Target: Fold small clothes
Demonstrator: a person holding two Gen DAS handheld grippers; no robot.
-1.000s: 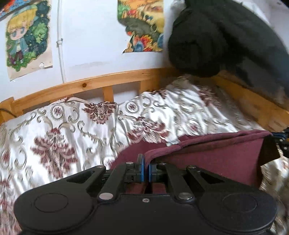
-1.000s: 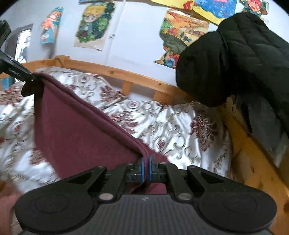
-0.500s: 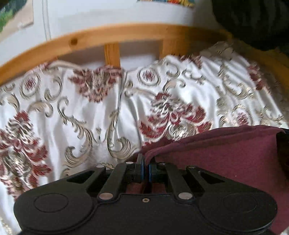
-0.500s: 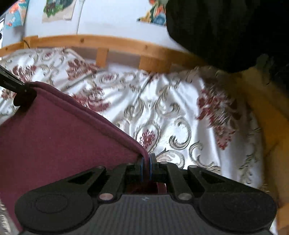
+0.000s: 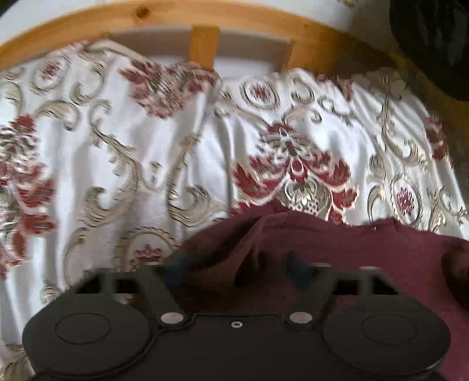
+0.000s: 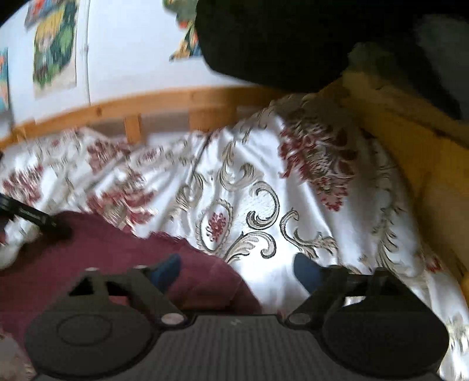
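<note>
A maroon garment (image 5: 337,252) lies on the patterned bedspread (image 5: 146,164), its far edge rumpled. My left gripper (image 5: 239,263) hovers over its left corner, jaws opening wide, the cloth lying loose between the fingers with nothing pressing on it. In the right wrist view the same maroon garment (image 6: 111,263) lies at lower left. My right gripper (image 6: 237,271) is opening too; its left fingertip (image 6: 167,269) is over the cloth's right corner and its right fingertip (image 6: 307,271) over bare bedspread (image 6: 263,205). The left gripper (image 6: 44,222) shows there at the cloth's far left corner.
A wooden bed rail (image 5: 205,20) runs along the wall behind the bedspread, and a wooden side board (image 6: 416,152) stands on the right. A bulky black coat (image 6: 278,38) hangs over the right corner. Posters (image 6: 55,44) are on the white wall.
Both grippers came down to the bed with the maroon garment held up taut between them, then opened and let its corners go. The cloth now lies flat on the bedspread.
</note>
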